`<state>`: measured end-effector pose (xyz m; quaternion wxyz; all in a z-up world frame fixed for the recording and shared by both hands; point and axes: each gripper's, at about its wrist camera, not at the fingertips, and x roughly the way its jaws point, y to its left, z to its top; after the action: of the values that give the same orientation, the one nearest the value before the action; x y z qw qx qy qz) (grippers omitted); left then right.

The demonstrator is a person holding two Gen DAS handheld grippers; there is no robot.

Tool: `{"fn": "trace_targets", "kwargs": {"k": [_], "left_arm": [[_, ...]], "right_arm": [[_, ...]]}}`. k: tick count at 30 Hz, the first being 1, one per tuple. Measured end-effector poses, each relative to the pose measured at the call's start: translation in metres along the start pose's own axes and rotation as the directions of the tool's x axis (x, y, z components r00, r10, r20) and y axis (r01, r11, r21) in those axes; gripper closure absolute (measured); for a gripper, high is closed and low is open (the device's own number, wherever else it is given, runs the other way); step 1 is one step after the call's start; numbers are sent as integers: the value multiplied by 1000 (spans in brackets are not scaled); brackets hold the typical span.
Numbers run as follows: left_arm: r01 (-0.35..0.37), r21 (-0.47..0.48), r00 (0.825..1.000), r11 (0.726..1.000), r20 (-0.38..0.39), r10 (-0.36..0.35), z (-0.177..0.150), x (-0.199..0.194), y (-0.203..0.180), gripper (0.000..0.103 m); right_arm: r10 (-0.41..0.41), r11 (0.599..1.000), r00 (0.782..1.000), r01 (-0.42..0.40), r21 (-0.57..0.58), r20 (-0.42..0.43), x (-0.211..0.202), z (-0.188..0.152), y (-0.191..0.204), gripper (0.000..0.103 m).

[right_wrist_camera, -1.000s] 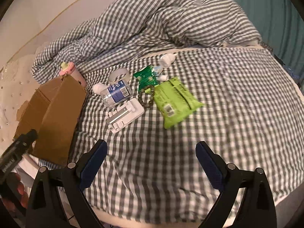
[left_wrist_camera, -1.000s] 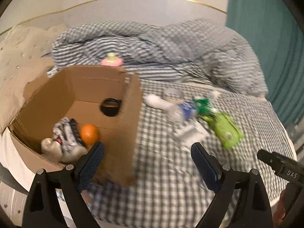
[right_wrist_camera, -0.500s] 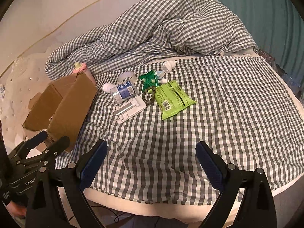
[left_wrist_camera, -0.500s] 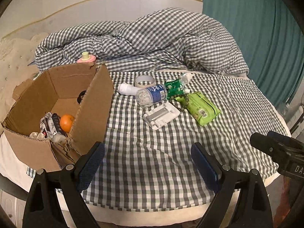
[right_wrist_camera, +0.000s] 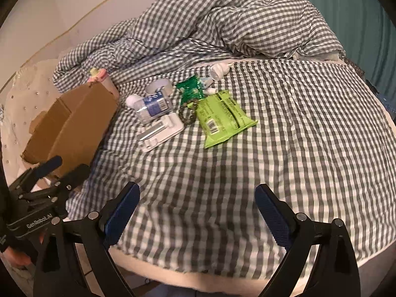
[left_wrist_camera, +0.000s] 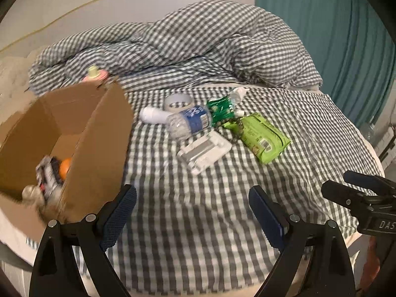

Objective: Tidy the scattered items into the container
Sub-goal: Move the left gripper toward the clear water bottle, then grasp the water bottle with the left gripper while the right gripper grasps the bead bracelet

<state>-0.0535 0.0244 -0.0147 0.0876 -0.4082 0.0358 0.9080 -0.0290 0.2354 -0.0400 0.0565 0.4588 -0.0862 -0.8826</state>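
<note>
Hanging wide and empty, the left gripper (left_wrist_camera: 191,212) and right gripper (right_wrist_camera: 196,208) have pulled back toward the bed edge. Ahead lie a bottle (left_wrist_camera: 189,122), white tray (left_wrist_camera: 204,151) and green pack (left_wrist_camera: 262,137); the box (left_wrist_camera: 99,143) sits left, so picking comes next.

Both the left claw (left_wrist_camera: 191,211) and the right claw (right_wrist_camera: 196,209) hover spread wide apart, gripping nothing.

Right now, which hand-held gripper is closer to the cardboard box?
Left. The left hand-held gripper hovers open right beside the cardboard box, near its front corner. The right hand-held gripper is open too, farther off over the bare checked bedsheet.
</note>
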Motion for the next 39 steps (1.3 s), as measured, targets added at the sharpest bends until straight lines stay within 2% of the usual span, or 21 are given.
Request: {"fn": "trace_targets", "kwargs": {"k": [5,12,21,24,27,28,30,32,34,37,39], "left_arm": [[3,49,1000,999,8,-4,27,36,-4,9],[10,23,1000,1000,-28,-10,58,118,2,8],[-77,23,993,997,-85,78,72,210,19,9],[-50,2,995,999,-92,50,78,230,28,8],[-34,1,992,999,-122,33,81,248,28,10],[-40,11,992,999,-121,41,80,251,27,13],[-9,15,994,1000,-105,11,78,248,25,29],[-13,29,995,999,-97,16,78,242,22,32],[-39,48,996,998,-74,43,77,232,19,34],[-10,33,998,999,-68,13,81,226,20,35],[-9,31,998,999,-67,11,83,226,21,35]], "right_arm": [[-7,1000,1000,7,-4,-27,26,23,-17,9],[21,1000,998,-19,21,-62,67,46,-37,9],[24,999,993,-19,45,-116,116,67,-57,9],[18,999,991,-12,48,-134,129,70,-60,9],[8,999,990,-1,48,-138,138,75,-59,9],[3,999,991,4,48,-134,140,77,-58,9],[-8,999,993,13,45,-119,140,83,-56,9],[-13,999,996,17,36,-91,136,88,-52,10],[-7,1000,998,8,15,-59,131,95,-42,18],[10,1000,999,-11,-25,-39,131,103,-25,26],[15,999,999,-17,-45,-44,137,108,-12,37]]}}
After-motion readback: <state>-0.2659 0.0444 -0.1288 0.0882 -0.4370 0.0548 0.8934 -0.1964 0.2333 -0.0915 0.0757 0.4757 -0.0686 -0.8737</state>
